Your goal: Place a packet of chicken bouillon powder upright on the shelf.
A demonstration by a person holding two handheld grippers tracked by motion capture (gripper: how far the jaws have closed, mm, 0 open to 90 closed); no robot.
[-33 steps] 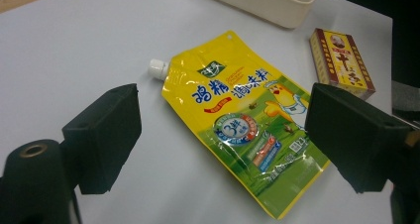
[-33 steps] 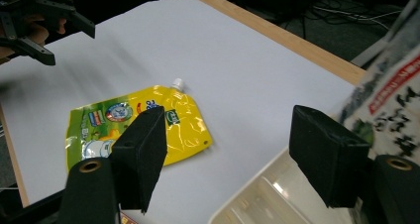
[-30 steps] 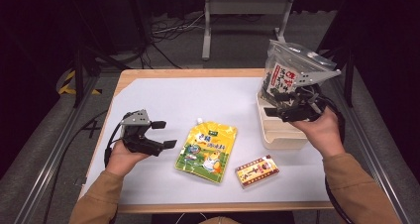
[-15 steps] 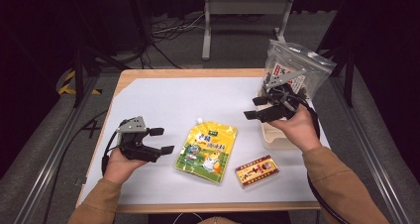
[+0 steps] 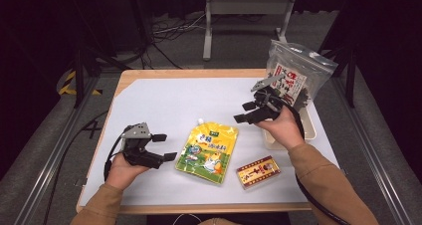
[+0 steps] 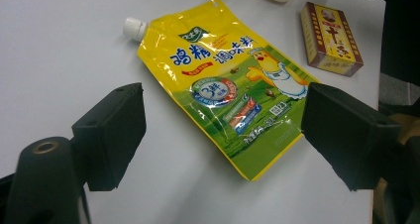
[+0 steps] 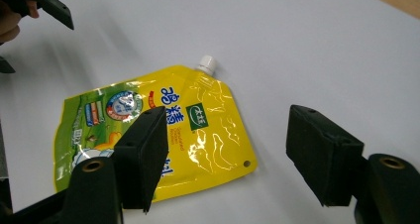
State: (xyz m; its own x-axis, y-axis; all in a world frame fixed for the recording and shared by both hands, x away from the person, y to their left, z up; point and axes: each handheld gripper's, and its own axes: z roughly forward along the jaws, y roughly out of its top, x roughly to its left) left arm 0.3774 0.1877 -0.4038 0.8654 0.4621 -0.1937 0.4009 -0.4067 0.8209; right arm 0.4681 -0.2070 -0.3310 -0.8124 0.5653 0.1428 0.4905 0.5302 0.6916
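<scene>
Yellow, glossy foil makes up the spouted pouch (image 5: 208, 152), which lies flat on the white table (image 5: 164, 100) between the two tongs, its white cap (image 6: 134, 28) pointing away from the person. The left tongs (image 5: 160, 146) rest low just beside the pouch's long edge, jaws spread with nothing between them. The right tongs (image 5: 251, 110) hang above the table on the far side of the pouch, aimed down at its spout end, jaws likewise apart and empty. Judging by the creases and shine in the right gripper view (image 7: 198, 135), the pouch should be soft and slippery, with contents that shift and sag when lifted, so a pinch on the slack middle would likely slide off. The stiffer places look better: the sealed corner nearest the right tongs or the neck below the cap. A small red box (image 5: 258, 171) lies beyond the pouch's bottom edge from the left tongs, and a dark snack bag (image 5: 293, 78) stands in a pale tray (image 5: 309, 130) behind the right tongs.
</scene>
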